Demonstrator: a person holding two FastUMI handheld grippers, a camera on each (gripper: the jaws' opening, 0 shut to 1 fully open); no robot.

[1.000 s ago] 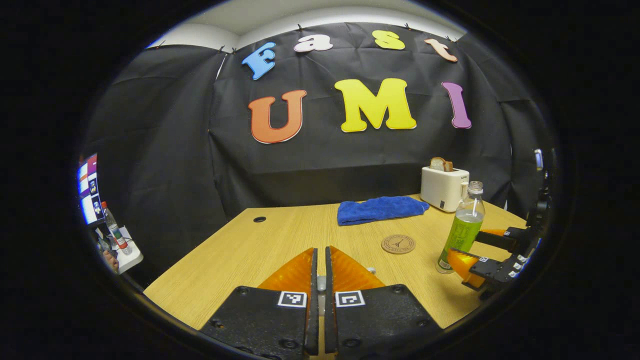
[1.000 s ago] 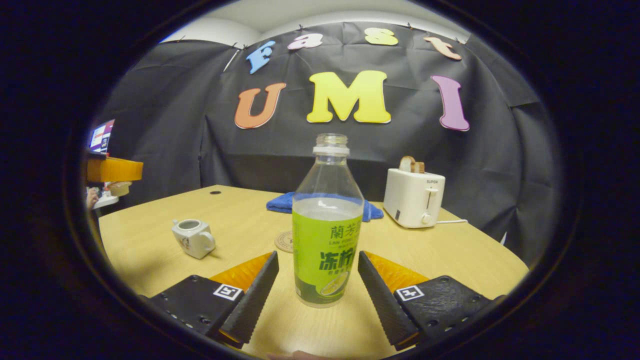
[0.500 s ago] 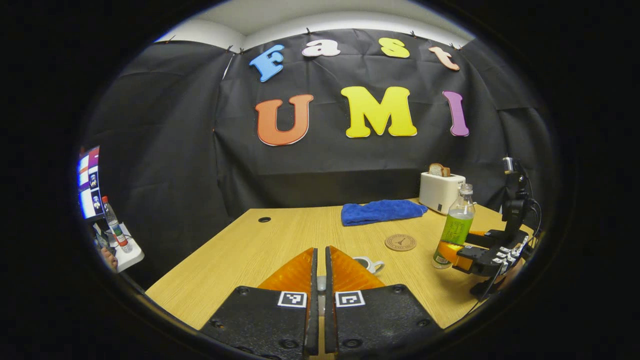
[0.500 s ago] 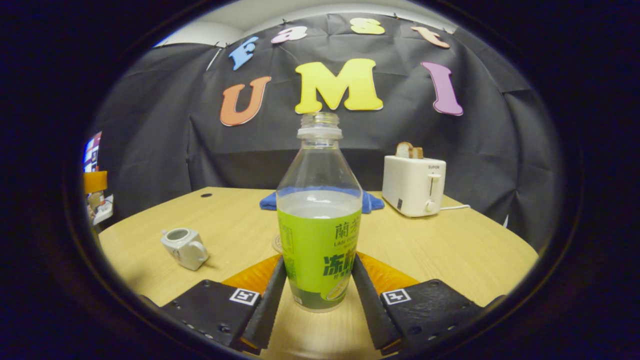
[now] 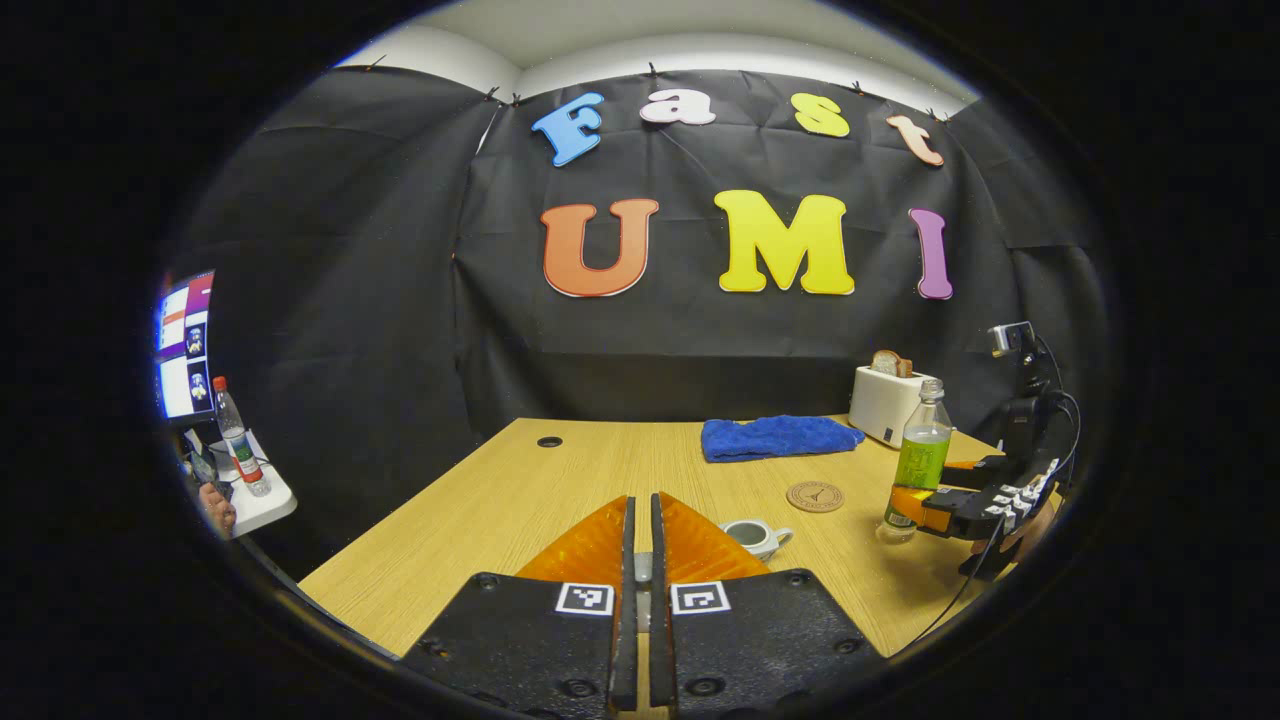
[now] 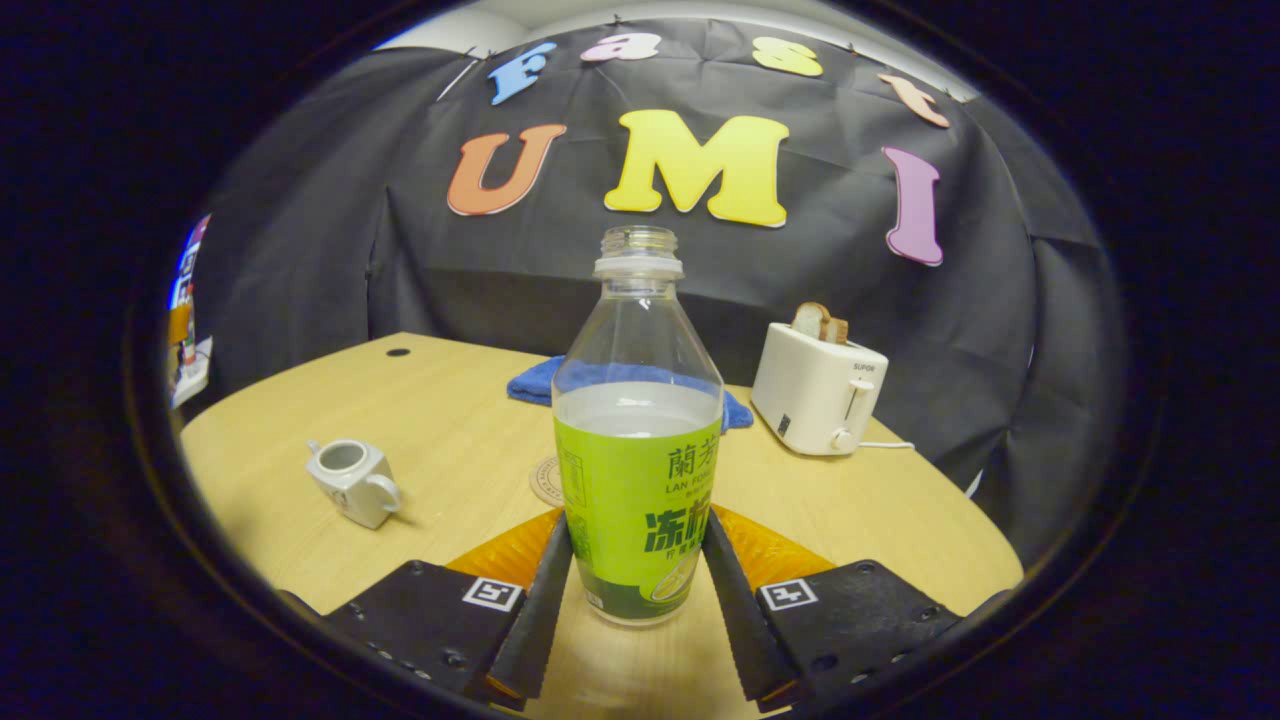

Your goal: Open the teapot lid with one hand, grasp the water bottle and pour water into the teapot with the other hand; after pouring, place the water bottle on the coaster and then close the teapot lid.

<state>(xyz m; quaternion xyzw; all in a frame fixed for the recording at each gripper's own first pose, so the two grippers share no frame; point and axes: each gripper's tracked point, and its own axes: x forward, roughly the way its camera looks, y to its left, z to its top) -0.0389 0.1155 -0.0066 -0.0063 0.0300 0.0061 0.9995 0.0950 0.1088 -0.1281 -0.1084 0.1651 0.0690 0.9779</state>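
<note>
In the right gripper view my right gripper (image 6: 638,530) is shut on the water bottle (image 6: 638,450), one finger pressing each side of its green label. The bottle stands upright, uncapped and about half full. A white teapot (image 6: 345,482) sits lidless on the table to its left. The round coaster (image 6: 545,480) peeks out from behind the bottle. In the left gripper view my left gripper (image 5: 640,505) is shut, with a small pale piece of the teapot lid in the slit. The teapot (image 5: 755,537) lies just beyond its tips, then the coaster (image 5: 815,496), the bottle (image 5: 922,455) and the right gripper (image 5: 925,490).
A white toaster (image 6: 818,395) holding bread stands at the back right, with a folded blue cloth (image 6: 540,380) to its left. The wooden table (image 5: 500,500) has a cable hole (image 5: 549,441). Off its left edge are a small shelf with a bottle (image 5: 240,450) and a screen (image 5: 185,340).
The right gripper's fingers closed from wide open onto the bottle. The left gripper drew back, so the teapot came into its view past the fingertips.
</note>
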